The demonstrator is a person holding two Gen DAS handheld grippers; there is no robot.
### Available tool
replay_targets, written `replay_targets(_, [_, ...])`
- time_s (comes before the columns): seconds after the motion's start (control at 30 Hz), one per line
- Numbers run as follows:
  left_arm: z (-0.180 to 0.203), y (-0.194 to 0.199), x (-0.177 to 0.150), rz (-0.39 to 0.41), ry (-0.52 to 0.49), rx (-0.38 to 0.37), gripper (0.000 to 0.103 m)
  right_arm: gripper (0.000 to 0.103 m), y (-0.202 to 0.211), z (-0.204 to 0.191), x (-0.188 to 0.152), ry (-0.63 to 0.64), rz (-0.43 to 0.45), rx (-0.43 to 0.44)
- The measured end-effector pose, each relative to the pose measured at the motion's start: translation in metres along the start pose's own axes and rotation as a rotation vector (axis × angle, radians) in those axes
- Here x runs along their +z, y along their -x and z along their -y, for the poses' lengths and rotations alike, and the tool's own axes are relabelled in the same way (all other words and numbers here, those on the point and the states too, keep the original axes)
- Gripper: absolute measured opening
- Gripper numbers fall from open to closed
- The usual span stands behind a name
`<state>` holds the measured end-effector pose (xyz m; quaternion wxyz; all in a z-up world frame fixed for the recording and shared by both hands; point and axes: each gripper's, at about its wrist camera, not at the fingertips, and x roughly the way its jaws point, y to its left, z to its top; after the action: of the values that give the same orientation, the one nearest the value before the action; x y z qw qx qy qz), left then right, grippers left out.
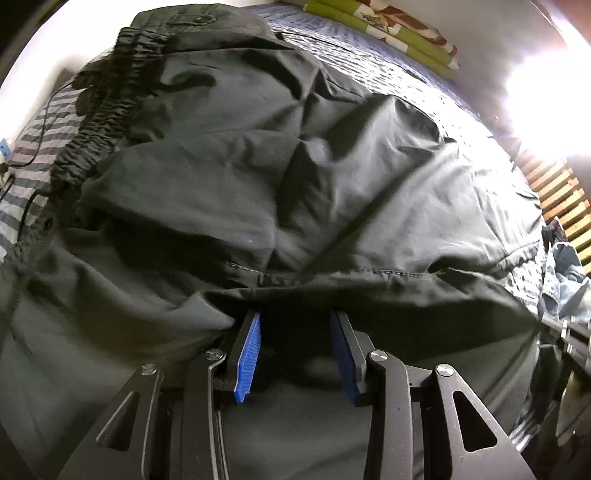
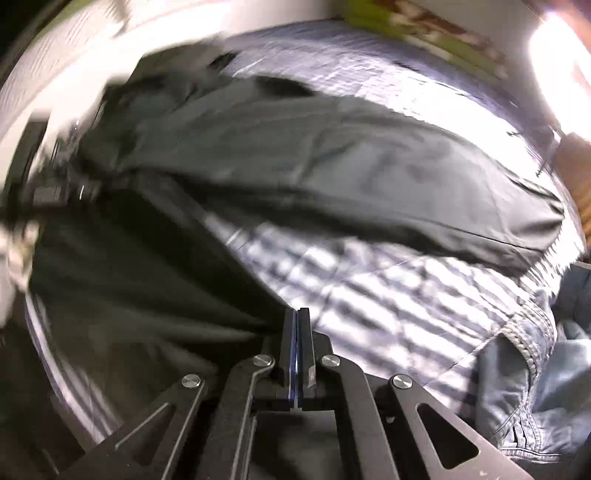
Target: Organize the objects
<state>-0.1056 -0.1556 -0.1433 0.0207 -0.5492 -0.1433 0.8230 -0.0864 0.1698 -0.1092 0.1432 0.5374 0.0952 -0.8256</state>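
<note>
A bed covered with a striped blue-and-white quilted cover (image 1: 388,70) fills both views, with a white wall behind it and strong glare at the upper right. On the cover lies a pair of dark grey-green trousers of thin, crinkled woven cloth (image 1: 258,166). In the left wrist view their gathered elastic waistband (image 1: 99,122) sits at the upper left with a thin black drawstring trailing from it, and the cloth runs from there toward the lower right, so the long axis lies on a diagonal across the bed. A stitched hem crosses the cloth just above the fingers.

The left gripper (image 1: 295,321) has its black fingers with ribbed blue pads (image 1: 249,354) standing partly apart; a fold of the trousers drapes over the fingertips and hides them, so I cannot tell whether the pads press on it.

The right gripper (image 2: 298,314) has its jaws brought fully together, only a thin blue line showing between them. Dark cloth bunches against its left side, but whether any of it is pinched cannot be made out. This view is badly smeared by motion.

A folded green, white and brown patterned cloth (image 1: 384,29) lies at the far edge of the bed. A light blue denim garment with a thick stitched seam (image 2: 524,354) is crumpled at the right, cut off by the frame. Wooden slats (image 1: 557,199) show at the right edge.
</note>
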Motion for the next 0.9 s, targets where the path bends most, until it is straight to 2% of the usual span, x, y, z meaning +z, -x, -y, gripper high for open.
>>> replay_targets(0.07, [0.005, -0.001, 0.0, 0.003, -0.028, 0.035, 0.04, 0.0, -0.003, 0.012, 0.001, -0.014, 0.017, -0.132])
replay_targets(0.1, [0.007, 0.0, 0.0, 0.005, -0.033, 0.04, 0.04, 0.0, -0.004, 0.019, 0.001, -0.027, 0.01, -0.145])
replay_targets(0.17, [0.009, 0.003, 0.0, 0.009, -0.037, 0.03, 0.04, 0.0, 0.004, 0.043, -0.002, -0.142, -0.007, -0.107])
replay_targets(0.23, [0.013, 0.01, -0.001, 0.027, -0.05, 0.022, 0.04, 0.0, 0.031, 0.065, -0.017, -0.205, 0.039, -0.064])
replay_targets(0.3, [0.021, 0.016, -0.003, 0.04, -0.079, 0.013, 0.04, 0.002, 0.06, 0.077, -0.034, -0.222, 0.067, -0.107])
replay_targets(0.37, [0.035, 0.02, -0.006, 0.045, -0.108, -0.015, 0.04, 0.011, 0.09, 0.101, -0.059, -0.261, 0.082, -0.157])
replay_targets(0.43, [0.055, 0.025, -0.009, 0.045, -0.148, -0.058, 0.041, 0.036, 0.107, 0.128, -0.079, -0.322, 0.087, -0.218])
replay_targets(0.47, [0.067, 0.027, -0.009, 0.049, -0.173, -0.08, 0.042, 0.038, 0.119, 0.144, -0.095, -0.37, 0.093, -0.261])
replay_targets(0.53, [0.102, 0.025, -0.006, 0.057, -0.238, -0.128, 0.055, 0.038, 0.135, 0.17, -0.118, -0.458, 0.093, -0.295])
replay_targets(0.6, [0.13, 0.024, -0.004, 0.057, -0.281, -0.172, 0.065, 0.039, 0.148, 0.194, -0.144, -0.536, 0.085, -0.28])
replay_targets(0.67, [0.165, 0.018, -0.003, 0.037, -0.347, -0.201, 0.068, 0.041, 0.156, 0.212, -0.166, -0.588, 0.065, -0.256])
replay_targets(0.77, [0.217, -0.002, -0.002, -0.01, -0.501, -0.142, 0.072, 0.042, 0.153, 0.222, -0.187, -0.595, 0.05, -0.173])
replay_targets(0.83, [0.245, -0.019, 0.0, -0.072, -0.559, -0.131, 0.072, 0.044, 0.139, 0.214, -0.191, -0.58, 0.042, -0.094])
replay_targets(0.9, [0.266, -0.029, 0.002, -0.107, -0.598, -0.13, 0.075, 0.046, 0.126, 0.206, -0.194, -0.555, 0.033, -0.062])
